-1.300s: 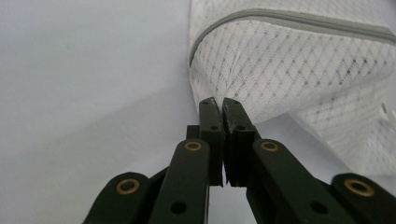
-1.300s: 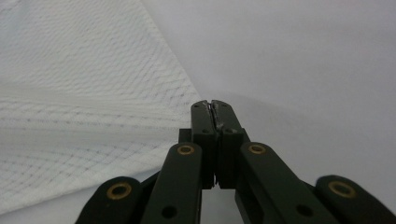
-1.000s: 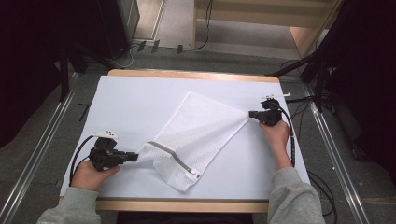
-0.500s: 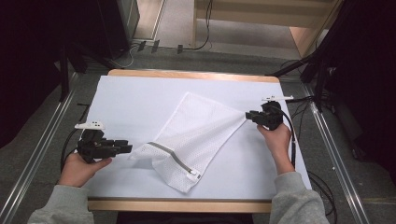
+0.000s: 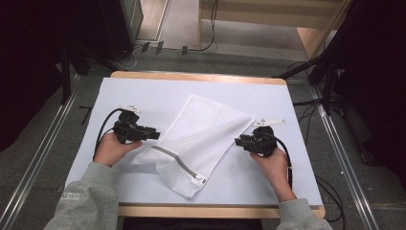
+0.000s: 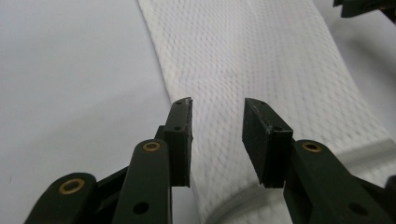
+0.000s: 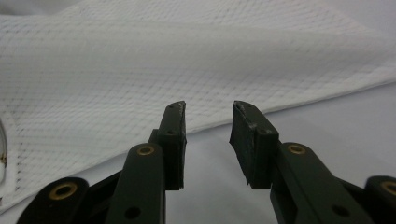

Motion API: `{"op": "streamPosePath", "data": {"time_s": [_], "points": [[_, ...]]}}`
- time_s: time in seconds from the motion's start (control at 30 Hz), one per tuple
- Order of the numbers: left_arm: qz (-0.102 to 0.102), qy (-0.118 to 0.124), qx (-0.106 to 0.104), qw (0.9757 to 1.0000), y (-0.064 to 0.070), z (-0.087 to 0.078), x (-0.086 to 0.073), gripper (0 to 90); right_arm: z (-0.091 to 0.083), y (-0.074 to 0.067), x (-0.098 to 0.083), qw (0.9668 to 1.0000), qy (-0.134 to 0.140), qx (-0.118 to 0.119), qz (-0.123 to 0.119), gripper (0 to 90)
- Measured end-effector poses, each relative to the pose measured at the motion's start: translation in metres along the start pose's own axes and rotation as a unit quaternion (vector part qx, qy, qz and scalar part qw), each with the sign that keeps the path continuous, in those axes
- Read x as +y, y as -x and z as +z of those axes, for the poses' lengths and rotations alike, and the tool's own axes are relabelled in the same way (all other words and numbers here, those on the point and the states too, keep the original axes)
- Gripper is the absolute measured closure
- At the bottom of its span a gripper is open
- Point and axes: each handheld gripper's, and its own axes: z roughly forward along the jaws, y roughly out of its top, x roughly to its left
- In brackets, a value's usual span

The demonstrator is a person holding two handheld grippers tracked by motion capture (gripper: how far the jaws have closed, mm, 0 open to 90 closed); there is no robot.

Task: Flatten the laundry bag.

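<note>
Having just released mesh bag: both claws

Mesh bag lies flat on the sheet that covers the surface, about mid-sheet, set diagonally: one corner toward the far side, zipper end toward the person's side. Left tongs sit just left of the bag, level with its middle, tips at the bag's left edge, jaws apart. In the left gripper view the bag runs ahead of and under the tongs. Right tongs sit just right of the bag, tips near its right edge, jaws apart. In the right gripper view the bag lies ahead of the tongs, its edge just beyond the tips, nothing between them.
</note>
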Motion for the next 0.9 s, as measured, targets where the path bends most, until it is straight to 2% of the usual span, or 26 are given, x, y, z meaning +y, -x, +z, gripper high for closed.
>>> {"op": "streamPosePath", "data": {"time_s": [0.1, 0.27, 0.4, 0.47, 0.6, 0.67, 0.73, 0.77, 0.8, 0.83, 0.9], "points": [[-0.005, -0.003, -0.001, 1.0000, -0.005, 0.014, 0.009, 64.6, 0.001, -0.006, -0.004, 1.0000, -0.006, 0.004, -0.001, 66.7], [0.004, -0.024, 0.008, 0.9997, -0.008, 0.039, 0.019, 64.7, 0.004, -0.014, -0.010, 0.9999, -0.013, 0.005, -0.006, 65.4], [0.011, -0.042, 0.033, 0.9985, -0.011, 0.052, 0.021, 63.2, 0.004, -0.019, -0.016, 0.9998, -0.016, 0.005, -0.008, 64.7], [0.008, -0.043, 0.036, 0.9984, -0.015, 0.055, 0.020, 62.8, 0.004, -0.020, -0.017, 0.9998, -0.018, 0.004, -0.008, 64.5], [-0.014, -0.030, 0.021, 0.9992, -0.018, 0.058, 0.020, 66.6, 0.007, -0.026, -0.020, 0.9997, -0.022, 0.004, -0.012, 63.7], [-0.013, -0.032, 0.014, 0.9993, -0.017, 0.060, 0.020, 76.2, 0.009, -0.030, -0.021, 0.9996, -0.024, 0.004, -0.013, 63.0], [0.000, -0.035, 0.015, 0.9993, -0.015, 0.062, 0.020, 83.7, 0.011, -0.033, -0.021, 0.9996, -0.026, 0.004, -0.010, 62.4], [-0.005, -0.038, -0.008, 0.9992, -0.015, 0.065, 0.019, 85.3, 0.012, -0.033, -0.021, 0.9996, -0.025, 0.006, -0.014, 61.8], [-0.004, -0.039, -0.019, 0.9991, -0.014, 0.066, 0.018, 85.3, 0.012, -0.033, -0.021, 0.9996, -0.025, 0.006, -0.014, 61.8], [-0.001, -0.040, -0.014, 0.9991, -0.013, 0.067, 0.019, 88.0, 0.014, -0.035, -0.021, 0.9996, -0.024, 0.006, -0.012, 61.3], [-0.002, -0.041, -0.019, 0.9990, -0.013, 0.067, 0.019, 90.0, 0.017, -0.037, -0.020, 0.9995, -0.025, 0.007, -0.016, 60.0]]}}
